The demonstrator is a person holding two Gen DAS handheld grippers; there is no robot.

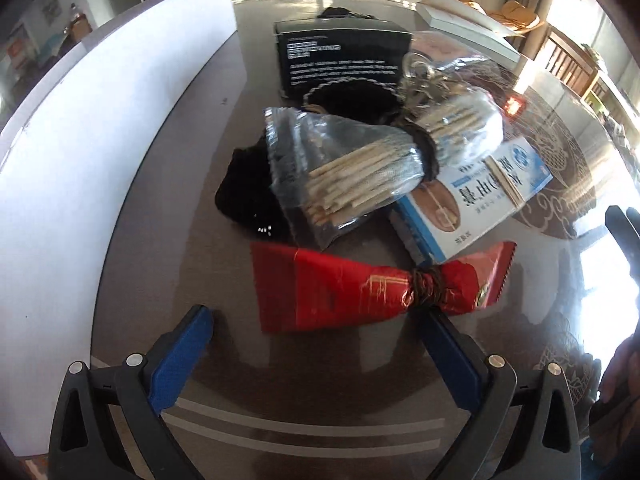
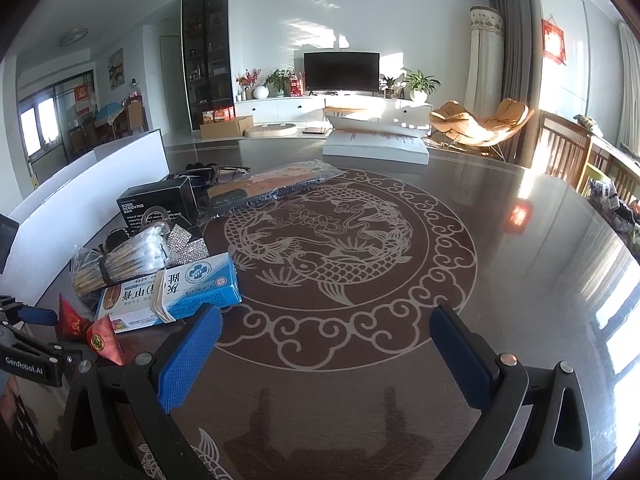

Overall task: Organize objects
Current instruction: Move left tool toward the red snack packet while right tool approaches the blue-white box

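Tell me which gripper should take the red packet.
Left. The open left gripper sits squarely before the red packet, its fingers either side of it. The right gripper, also open, faces bare table, with the packet off to its left.

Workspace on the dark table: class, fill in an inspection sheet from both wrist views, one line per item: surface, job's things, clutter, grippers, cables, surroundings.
Surface: glossy dark table with a pale fish pattern, sunlit at the right.
Job's things: red packet tied with a band; bagged sticks leaning on the blue-and-white box; black box behind.
Clutter: black fabric, keys, flat plastic sleeve, white box.
Grippers: left gripper open, just short of the red packet; right gripper open, over bare table.
Cables: nothing seen.
Surroundings: white board along the table's left; television, plants, lounge chair beyond.
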